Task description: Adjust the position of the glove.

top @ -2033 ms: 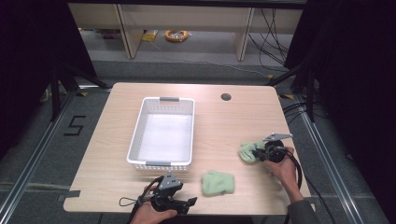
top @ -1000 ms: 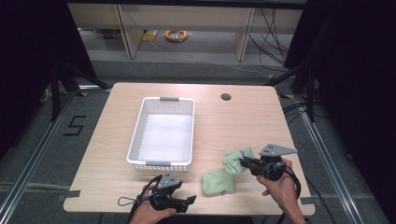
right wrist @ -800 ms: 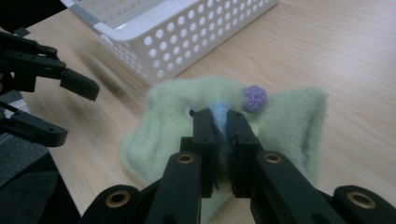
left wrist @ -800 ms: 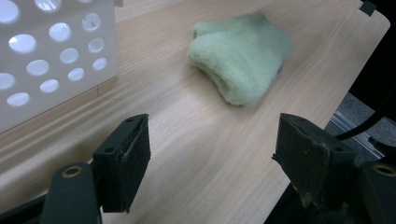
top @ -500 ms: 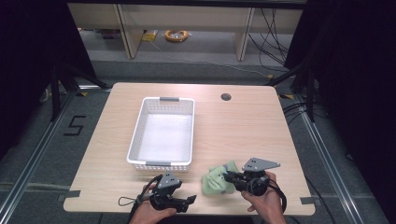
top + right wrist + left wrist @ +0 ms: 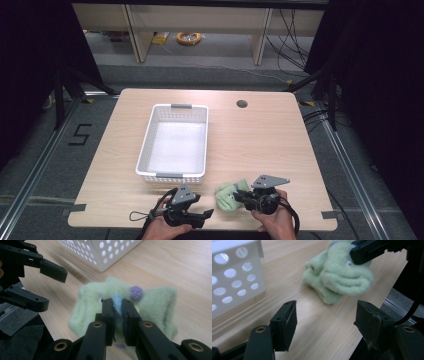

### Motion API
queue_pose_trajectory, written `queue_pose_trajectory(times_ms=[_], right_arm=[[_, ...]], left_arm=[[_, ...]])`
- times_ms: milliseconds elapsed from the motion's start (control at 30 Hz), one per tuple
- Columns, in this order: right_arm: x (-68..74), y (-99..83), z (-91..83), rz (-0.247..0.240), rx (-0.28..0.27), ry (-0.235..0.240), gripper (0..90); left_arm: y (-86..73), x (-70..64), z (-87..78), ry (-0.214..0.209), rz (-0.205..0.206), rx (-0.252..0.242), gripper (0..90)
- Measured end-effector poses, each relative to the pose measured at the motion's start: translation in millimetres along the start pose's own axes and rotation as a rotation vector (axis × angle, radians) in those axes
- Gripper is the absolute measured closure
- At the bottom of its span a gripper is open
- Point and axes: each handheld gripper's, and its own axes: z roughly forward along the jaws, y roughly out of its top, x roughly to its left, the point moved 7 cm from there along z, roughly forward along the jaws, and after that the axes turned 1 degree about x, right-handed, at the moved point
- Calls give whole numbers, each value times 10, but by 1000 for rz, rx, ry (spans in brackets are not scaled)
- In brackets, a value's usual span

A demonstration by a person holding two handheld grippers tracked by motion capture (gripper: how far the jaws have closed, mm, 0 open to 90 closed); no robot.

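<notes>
a soft, fuzzy pale-green sock (image 6: pixel 229 195) is pinched by the right gripper (image 6: pixel 243 196), whose jaws are pressed nearly together on a fold of the fabric. the sock is found just off the near right corner of the white perforated plastic basket (image 6: pixel 173 175), close to the near edge of the light wooden table (image 6: pixel 265 140), and in the high view it appears to be bunched against a second green piece, though the two cannot be told apart there. the sock is judged to be held this way so that it can be carried over the basket's low wall, or stacked with its partner first; which is meant cannot be told.

the left gripper (image 6: pixel 196 215) is held just off the near edge of the basket, beside the sock, its jaws spread wide and nothing between them. it is judged to be kept ready to take the free end of the fabric.

in the right gripper view the grip itself is made plain: the right gripper (image 6: pixel 117 312) is closed on a blue spot of the sock (image 6: pixel 155 302), a small purple pom-pom (image 6: pixel 136 292) is seen just beside it, and the basket (image 6: pixel 110 252) lies beyond. in the left gripper view the open gap of the left gripper (image 6: pixel 325 320) is shown, with bare wood inside it, the rolled folds of the sock (image 6: pixel 339 277) ahead and the basket wall (image 6: pixel 237 282) to one side. the whole layout, and the empty basket interior, are given by the high view alone.
</notes>
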Motion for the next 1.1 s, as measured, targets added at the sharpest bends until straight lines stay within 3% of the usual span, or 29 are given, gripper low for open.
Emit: queue_pose_trajectory(times_ms=[33, 67, 200, 267, 300, 333, 367, 433, 467, 500, 567, 633, 667, 700, 733, 800, 867, 900, 967, 1033, 1067, 1100], right_arm=[[-21, -6, 12, -19, -1, -11, 814], [-11, -24, 21, -9, 7, -9, 806], [-22, -41, 34, -19, 2, 0, 771], [-35, -52, 22, -16, 8, -15, 757], [-19, -56, 30, 0, 5, 4, 750], [-32, -60, 25, -11, 14, 9, 737], [-45, -60, 20, -13, 10, -14, 731], [-46, -58, 21, -14, 7, -13, 725], [-24, -64, 25, 5, 12, 10, 725], [-9, -72, 17, 20, 23, 11, 726], [-44, -71, 15, -15, 19, -8, 741], [-45, -77, 18, -31, 23, -4, 785], [-39, -78, 17, -36, 25, 4, 812], [-21, -78, 16, -45, 35, 41, 832], [-16, -65, 7, -49, 21, 37, 840], [-4, -48, -32, -54, 21, 11, 846], [13, -22, -68, -54, 10, 12, 847], [60, -27, -75, -11, 17, 28, 847], [66, -11, -77, -19, -7, 50, 847], [50, -5, -68, -27, -21, 42, 847], [98, -15, -64, 32, -12, 70, 847], [65, -12, -59, 6, -11, 56, 847]], left_arm=[[3, 5, 15, -8, 14, 10, 373], [19, -6, 33, -10, 5, 0, 393], [89, 4, 103, -7, 42, -3, 470], [118, -14, 147, -14, 31, 1, 488], [135, -32, 187, -22, 27, -1, 501], [141, -25, 202, -26, 55, 15, 515], [143, -39, 227, -32, 54, 15, 544], [149, -39, 256, -33, 82, 33, 580], [153, -45, 271, -31, 80, 30, 605], [142, -50, 277, -34, 79, 47, 620], [156, -46, 290, -39, 100, 45, 682], [175, -57, 304, -45, 79, 31, 757], [173, -29, 290, -42, 111, 55, 785], [193, -46, 307, -40, 72, 27, 806], [200, -17, 295, -37, 103, 41, 816], [260, -26, 279, -52, 63, 10, 828], [327, -14, 254, -53, 78, -10, 834], [368, -11, 240, -53, 71, -21, 834], [429, 11, 227, -54, 54, -22, 836], [476, 54, 245, -62, 39, -23, 837], [480, 65, 257, -56, 32, -25, 837], [477, 80, 274, -58, 39, -20, 837]])
